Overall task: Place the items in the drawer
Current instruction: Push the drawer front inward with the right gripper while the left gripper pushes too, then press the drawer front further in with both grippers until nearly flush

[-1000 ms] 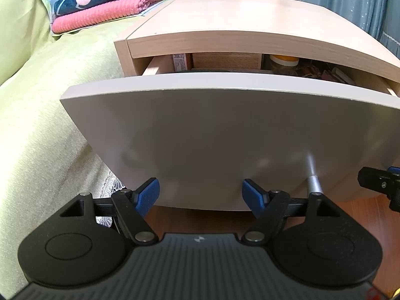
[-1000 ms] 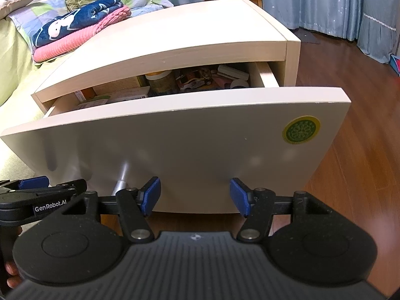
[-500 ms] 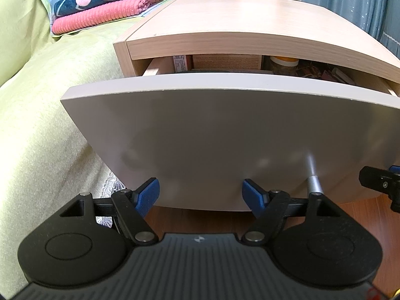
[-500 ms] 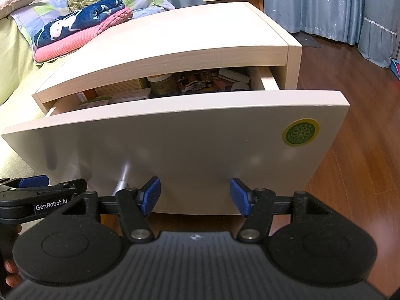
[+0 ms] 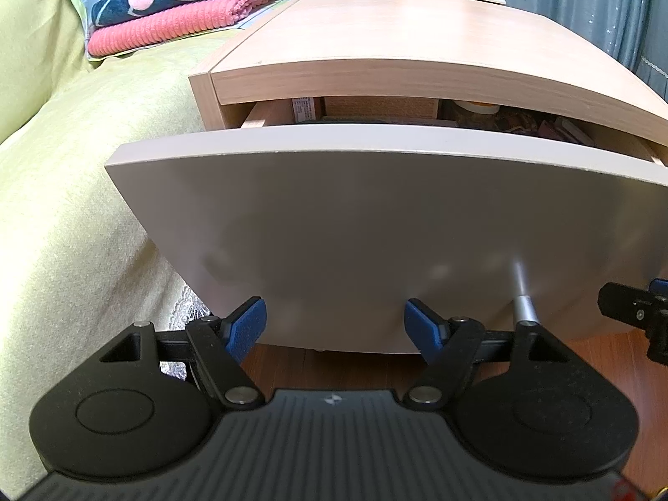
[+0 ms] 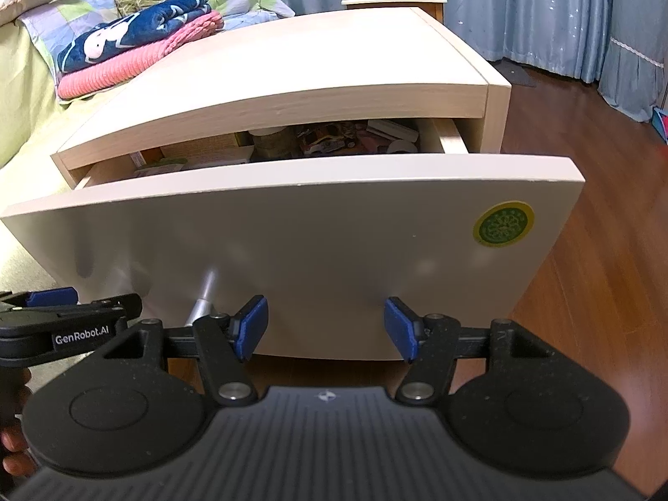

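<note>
Reading "GenRobot.AI" in white on the black body of the left gripper (image 6: 62, 313), seen at the left edge of the right wrist view. Round green-and-yellow sticker (image 6: 503, 223) on the drawer front, right side; its print too small to read.

Drawer (image 5: 375, 225) of a light wood nightstand (image 6: 317, 58) stands partly pulled out; small clutter inside (image 6: 334, 142), including a jar and boxes, not clearly identifiable. Silver handle post (image 5: 522, 296) projects from the drawer front.

Nightstand sits beside a bed with a yellow-green cover (image 5: 62, 208); folded pink and navy blankets (image 5: 183, 12) lie further back. Reddish wood floor (image 6: 605, 250), blue curtains (image 6: 522, 4).

Both grippers hover low before the drawer front, side by side. Right gripper (image 6: 325, 327): blue pads spread wide, empty. Left gripper likewise wide, nothing held. Fingertips (image 6: 16, 455) of a hand show at lower left.
</note>
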Demonstrator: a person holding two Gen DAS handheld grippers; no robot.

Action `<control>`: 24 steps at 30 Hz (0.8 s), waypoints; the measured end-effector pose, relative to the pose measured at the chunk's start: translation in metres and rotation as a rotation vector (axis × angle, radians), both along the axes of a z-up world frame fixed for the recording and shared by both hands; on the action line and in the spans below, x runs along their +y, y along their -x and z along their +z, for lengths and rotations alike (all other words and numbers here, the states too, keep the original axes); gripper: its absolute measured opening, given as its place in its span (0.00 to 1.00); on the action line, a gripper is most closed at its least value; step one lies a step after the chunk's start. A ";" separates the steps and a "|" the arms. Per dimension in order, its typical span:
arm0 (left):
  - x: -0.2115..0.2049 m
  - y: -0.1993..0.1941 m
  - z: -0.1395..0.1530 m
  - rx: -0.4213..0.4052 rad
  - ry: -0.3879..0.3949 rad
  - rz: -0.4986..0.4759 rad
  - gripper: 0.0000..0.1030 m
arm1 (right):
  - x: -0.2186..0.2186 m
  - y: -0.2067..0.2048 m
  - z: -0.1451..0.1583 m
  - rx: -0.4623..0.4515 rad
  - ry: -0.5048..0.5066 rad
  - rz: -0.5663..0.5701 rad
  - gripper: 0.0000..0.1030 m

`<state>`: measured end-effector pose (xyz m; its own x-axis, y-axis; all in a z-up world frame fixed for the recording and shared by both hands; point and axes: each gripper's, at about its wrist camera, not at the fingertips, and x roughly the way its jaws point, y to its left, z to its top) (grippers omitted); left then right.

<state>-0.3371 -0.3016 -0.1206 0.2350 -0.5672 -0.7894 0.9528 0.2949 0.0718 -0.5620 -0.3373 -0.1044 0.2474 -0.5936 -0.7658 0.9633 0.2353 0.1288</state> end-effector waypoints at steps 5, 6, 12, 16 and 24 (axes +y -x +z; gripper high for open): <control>0.000 0.000 0.000 -0.001 0.000 0.002 0.73 | -0.002 -0.004 0.000 0.010 -0.004 -0.004 0.59; -0.001 0.000 0.000 -0.002 0.000 0.002 0.73 | -0.003 -0.005 0.000 0.011 -0.003 -0.004 0.59; -0.002 0.000 0.000 -0.006 0.000 0.005 0.73 | -0.005 -0.007 -0.001 0.011 -0.002 -0.007 0.60; -0.002 0.000 0.000 -0.006 0.000 0.006 0.73 | -0.007 -0.009 -0.001 0.010 -0.003 -0.011 0.60; -0.004 -0.001 0.001 -0.001 -0.002 0.008 0.73 | -0.011 -0.013 -0.002 0.016 -0.003 -0.014 0.60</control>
<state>-0.3365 -0.3052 -0.1199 0.2398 -0.5636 -0.7905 0.9505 0.3020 0.0731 -0.5490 -0.3487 -0.1061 0.2269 -0.5943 -0.7715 0.9684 0.2217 0.1141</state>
